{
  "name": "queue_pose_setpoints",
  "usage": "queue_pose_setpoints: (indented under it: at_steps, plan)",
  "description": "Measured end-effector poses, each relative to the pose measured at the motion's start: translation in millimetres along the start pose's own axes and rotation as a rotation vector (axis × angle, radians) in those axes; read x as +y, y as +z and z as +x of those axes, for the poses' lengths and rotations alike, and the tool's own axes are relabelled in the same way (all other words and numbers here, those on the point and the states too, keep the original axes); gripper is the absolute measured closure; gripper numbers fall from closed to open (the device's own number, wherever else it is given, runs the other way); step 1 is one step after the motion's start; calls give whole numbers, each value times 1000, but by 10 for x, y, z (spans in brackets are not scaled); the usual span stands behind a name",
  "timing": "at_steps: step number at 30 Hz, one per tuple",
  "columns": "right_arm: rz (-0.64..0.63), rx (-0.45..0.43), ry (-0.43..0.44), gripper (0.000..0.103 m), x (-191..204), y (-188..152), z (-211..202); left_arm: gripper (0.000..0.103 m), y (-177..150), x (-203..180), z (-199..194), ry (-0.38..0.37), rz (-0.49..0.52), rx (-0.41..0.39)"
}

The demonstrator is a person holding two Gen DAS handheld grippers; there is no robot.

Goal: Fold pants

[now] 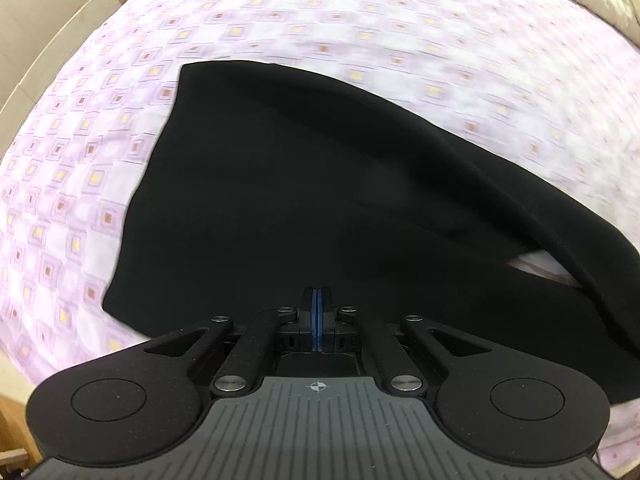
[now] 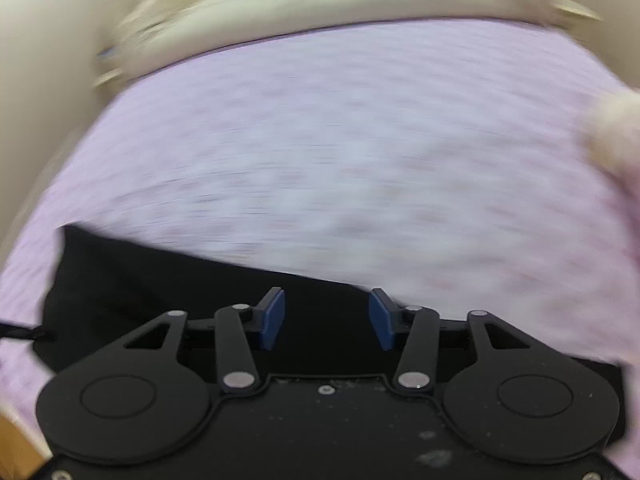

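I'm seeing the black pants (image 1: pixel 304 200) lying partly folded on a lilac checked bedsheet (image 1: pixel 360 20), cream bedding (image 2: pixel 320 8) bunching at its far edge. My left gripper (image 1: pixel 316 312) is sitting pressed together above the cloth. My right gripper (image 2: pixel 326 318) is spread, pinching nothing.

Black claws (image 1: pixel 316 312) (image 2: pixel 326 320), blue pads, silver screws

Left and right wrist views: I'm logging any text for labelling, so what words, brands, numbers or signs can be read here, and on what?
No words, brands or numbers are readable in either view.
One sign only: a small white crosshair mark on the grey ribbed body of the left claw.
The black fabric pants and pink square-patterned bedsheet carry no text; the right wrist view is motion-blurred.
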State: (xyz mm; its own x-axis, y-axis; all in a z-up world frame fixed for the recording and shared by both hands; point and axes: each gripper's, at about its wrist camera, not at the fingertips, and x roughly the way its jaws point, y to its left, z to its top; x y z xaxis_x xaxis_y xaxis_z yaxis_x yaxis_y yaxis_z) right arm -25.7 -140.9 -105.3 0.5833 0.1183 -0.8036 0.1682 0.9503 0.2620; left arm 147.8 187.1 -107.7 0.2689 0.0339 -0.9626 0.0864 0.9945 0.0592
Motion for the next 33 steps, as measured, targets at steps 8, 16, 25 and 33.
queue_pose_setpoints:
  at_steps: [8, 16, 25, 33]
  plan:
    - [-304, 37, 193, 34, 2045, 374, 918, 102, 378, 797, 364, -43, 28, 31]
    - [-520, 105, 226, 22, 3248, 804, 1938, 102, 683, 1387, 678, -91, -29, 77]
    - [-685, 276, 285, 53, 3772, 894, 2664, 102, 779, 1521, 1000, -155, -27, 128]
    - [-710, 231, 251, 97, 3755, 890, 2583, 102, 694, 1684, 847, -157, -78, 95]
